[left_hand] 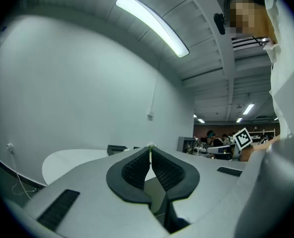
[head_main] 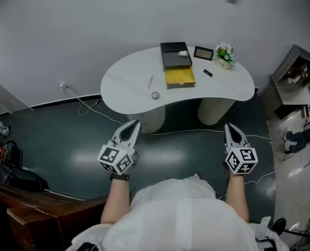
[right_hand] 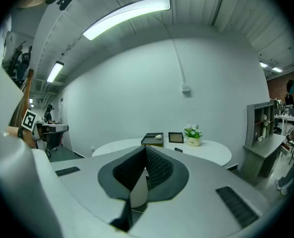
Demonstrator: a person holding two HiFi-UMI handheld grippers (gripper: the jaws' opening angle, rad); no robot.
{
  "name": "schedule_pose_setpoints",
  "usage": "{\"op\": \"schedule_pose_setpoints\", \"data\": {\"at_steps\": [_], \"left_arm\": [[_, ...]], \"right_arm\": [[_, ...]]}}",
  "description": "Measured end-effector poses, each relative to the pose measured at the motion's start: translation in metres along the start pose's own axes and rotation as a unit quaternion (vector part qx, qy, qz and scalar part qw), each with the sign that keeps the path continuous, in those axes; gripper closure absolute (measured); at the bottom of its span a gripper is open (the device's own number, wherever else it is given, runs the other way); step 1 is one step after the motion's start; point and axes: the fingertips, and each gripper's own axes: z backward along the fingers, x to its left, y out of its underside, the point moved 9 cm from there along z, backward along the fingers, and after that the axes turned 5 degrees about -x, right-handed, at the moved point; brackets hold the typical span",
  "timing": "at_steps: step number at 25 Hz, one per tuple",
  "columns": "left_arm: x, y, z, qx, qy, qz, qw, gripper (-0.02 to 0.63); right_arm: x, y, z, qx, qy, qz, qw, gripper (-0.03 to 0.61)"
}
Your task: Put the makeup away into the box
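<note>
Box [head_main: 179,77] far ahead of right tool [head_main: 232,128]

White kidney-shaped table [head_main: 128,88] — dark floor [head_main: 66,140], pale wall [head_main: 92,20], strip light [right_hand: 127,15]

1. The head camera sits above the person and looks steeply down and forward; the white bench [head_main: 128,82] lies well ahead.
2. The camera on the left tongs [left_hand: 150,151] looks level along them, with the bench far off at left.
3. The camera on the right tongs [right_hand: 146,151] faces that same bench squarely, also from afar.
</note>
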Motion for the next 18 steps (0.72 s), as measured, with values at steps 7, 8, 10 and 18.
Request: {"op": "schedule_pose_setpoints", "data": {"at_steps": [7, 8, 10, 18], "left_arm": [[0.0045, -0.0014, 0.0043, -0.003, -0.005, 0.001, 1.0000, 0.588], [0.0043, -0.0011, 0.0046, -0.002, -0.005, 0.001, 1.0000, 0.588], [0.0037, -0.0001, 0.0053, 0.000, -0.005, 0.002, 1.0000, 0.588], [0.0007, 0.0009, 0.0092, 0.000, -0.008, 0.005, 1.0000, 0.588]], "right_arm": [[0.0045, 0.0009, -0.0010, 0.001, -0.002, 0.004, 1.000, 0.569], [0.0047, 0.0009, -0.0007, 0.001, -0.003, 0.004, 1.000, 0.569], [0.0045, 0.0007, -0.0006, 0.001, -0.004, 0.005, 1.000, 0.569], [0.0058, -0.0005, 0.0013, 0.002, -0.009, 0.011, 1.000, 0.569]]}}
